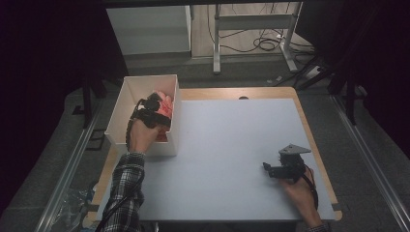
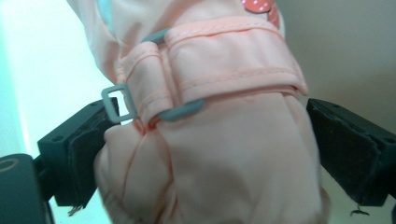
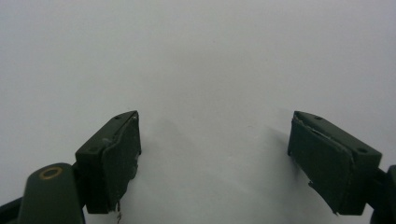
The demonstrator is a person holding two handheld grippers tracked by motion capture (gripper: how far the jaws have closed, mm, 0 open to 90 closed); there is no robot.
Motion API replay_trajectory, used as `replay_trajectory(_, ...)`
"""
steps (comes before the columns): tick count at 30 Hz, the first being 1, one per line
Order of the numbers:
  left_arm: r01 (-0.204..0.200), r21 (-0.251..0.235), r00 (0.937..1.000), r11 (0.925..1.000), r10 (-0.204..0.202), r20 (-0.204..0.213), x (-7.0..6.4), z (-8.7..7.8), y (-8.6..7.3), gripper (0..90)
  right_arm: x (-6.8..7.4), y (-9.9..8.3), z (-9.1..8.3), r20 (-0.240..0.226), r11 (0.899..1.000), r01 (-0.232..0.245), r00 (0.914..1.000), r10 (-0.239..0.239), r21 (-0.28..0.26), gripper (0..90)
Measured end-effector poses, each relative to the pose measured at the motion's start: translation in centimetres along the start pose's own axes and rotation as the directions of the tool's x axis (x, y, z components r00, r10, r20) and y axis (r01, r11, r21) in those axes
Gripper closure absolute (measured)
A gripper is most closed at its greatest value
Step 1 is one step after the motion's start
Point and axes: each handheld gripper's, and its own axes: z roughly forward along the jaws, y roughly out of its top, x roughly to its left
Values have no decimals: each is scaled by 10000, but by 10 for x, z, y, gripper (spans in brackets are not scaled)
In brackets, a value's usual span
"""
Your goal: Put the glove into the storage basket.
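Note:
A pink padded fabric item point(image 2: 224, 154) with a strap and a grey buckle point(image 2: 116, 103), much like a mitten, lies in the white box point(image 1: 145, 146) at the table's left; in the high view this pink item point(image 1: 167, 103) sits at the box's right wall. My left gripper point(image 1: 153, 109) reaches down into the box. Its jaws stand wide, one on each side of the fabric, so the left gripper point(image 2: 205, 112) is open around it. My right gripper point(image 1: 267, 169) rests low over the table at the right, and the right gripper point(image 3: 215, 126) is open with nothing between its pads.
The pale grey table mat point(image 1: 232, 145) spreads between the two hands, with a wooden table edge point(image 1: 316, 145) showing along its right side. A metal stand point(image 1: 254, 21) and cables point(image 1: 266, 44) lie on the floor beyond the table.

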Motion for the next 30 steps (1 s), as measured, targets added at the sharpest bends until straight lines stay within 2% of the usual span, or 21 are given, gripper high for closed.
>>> replay_trajectory(5, 36, -356, 10000, 9994, -34, 75, 2, -10, -2, 60, 0, 0, 0, 0, 10000, -2, 10000, 2, 1, 175)
replay_trajectory(9, -74, -701, 9998, 9975, 87, 172, 4, -17, -4, 60, 0, 0, 0, 2, 10000, -2, 10000, 2, 2, 175)
replay_trajectory(18, -164, -1116, 9991, 9936, 205, 358, 3, -29, -8, 55, 0, 0, 0, 3, 10000, -2, 10000, 2, 4, 175)
replay_trajectory(30, -533, -2038, 9980, 9776, 593, 235, 1, -53, -12, 53, 0, 0, 0, 9, 10000, 2, 10000, -2, 3, 175)
